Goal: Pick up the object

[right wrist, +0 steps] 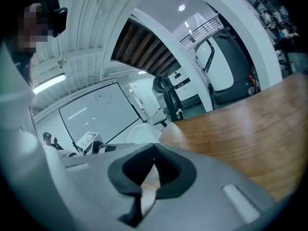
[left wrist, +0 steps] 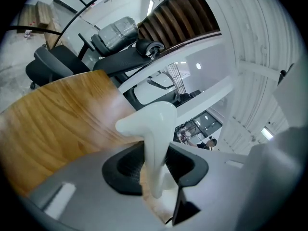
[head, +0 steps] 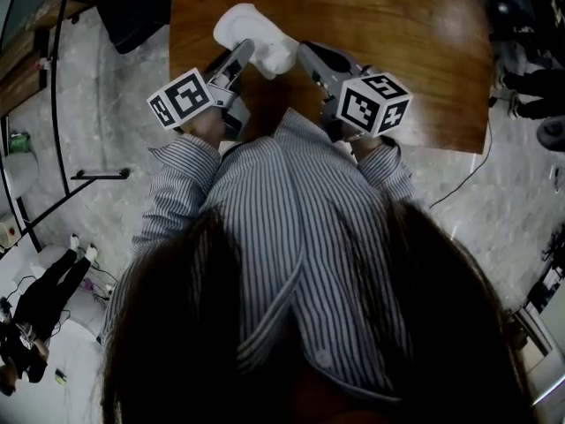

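Observation:
A white, smooth plastic object (head: pixel 256 35) with a bulbous end is lifted over the wooden table (head: pixel 397 51). My left gripper (head: pixel 245 51) is shut on it. In the left gripper view the white object (left wrist: pixel 151 129) rises as a thin stem from between the black pads and flares out above the left gripper (left wrist: pixel 154 172). My right gripper (head: pixel 305 53) sits just right of the object with its tip close to it; touching or apart, I cannot tell. In the right gripper view the right gripper (right wrist: pixel 154 150) has its jaws together, and a white rounded part (right wrist: pixel 143 134) shows just beyond them.
The table's near edge (head: pixel 415 144) runs just in front of the person's striped shirt. A black office chair (left wrist: pixel 115 32) stands beyond the table's far side. A dark railing (head: pixel 53 87) and another person in black (head: pixel 44 299) are at the left on the marble floor.

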Action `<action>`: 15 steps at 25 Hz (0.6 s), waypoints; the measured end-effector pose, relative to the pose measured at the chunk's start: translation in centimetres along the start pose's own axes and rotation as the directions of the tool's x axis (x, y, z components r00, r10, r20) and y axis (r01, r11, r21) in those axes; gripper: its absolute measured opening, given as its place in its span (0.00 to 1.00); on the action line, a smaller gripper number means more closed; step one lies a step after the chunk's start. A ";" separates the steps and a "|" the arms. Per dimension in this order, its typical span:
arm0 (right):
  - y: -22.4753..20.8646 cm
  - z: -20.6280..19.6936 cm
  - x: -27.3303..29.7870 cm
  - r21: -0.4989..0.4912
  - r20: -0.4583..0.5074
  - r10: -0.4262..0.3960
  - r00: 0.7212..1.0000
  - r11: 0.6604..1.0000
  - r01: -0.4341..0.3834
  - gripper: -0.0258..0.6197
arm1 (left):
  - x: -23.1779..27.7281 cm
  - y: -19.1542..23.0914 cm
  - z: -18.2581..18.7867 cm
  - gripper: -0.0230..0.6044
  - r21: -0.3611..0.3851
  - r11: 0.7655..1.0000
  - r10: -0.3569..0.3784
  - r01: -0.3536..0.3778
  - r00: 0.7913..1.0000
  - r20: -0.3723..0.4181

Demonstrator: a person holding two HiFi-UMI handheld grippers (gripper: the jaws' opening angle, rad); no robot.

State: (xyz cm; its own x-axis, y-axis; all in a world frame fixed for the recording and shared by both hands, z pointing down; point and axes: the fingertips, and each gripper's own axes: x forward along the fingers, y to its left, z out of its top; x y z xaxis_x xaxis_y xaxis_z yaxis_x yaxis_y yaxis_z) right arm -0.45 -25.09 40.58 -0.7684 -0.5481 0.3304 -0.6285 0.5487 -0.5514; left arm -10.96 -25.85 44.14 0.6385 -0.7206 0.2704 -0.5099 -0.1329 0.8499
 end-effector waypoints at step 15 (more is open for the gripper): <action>-0.6 -0.3 1.3 -0.008 0.001 -0.015 1.000 1.000 0.015 0.04 | 0.5 1.2 -0.3 0.25 -0.021 1.000 -0.014 0.014 0.999 -0.030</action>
State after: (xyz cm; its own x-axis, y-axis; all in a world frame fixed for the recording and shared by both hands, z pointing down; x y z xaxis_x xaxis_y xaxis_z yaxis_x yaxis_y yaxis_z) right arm -1.15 -25.96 41.52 -0.7585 -0.5574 0.3376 -0.6411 0.5454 -0.5399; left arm -11.08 -26.18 45.38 0.6629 -0.6977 0.2716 -0.4888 -0.1285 0.8629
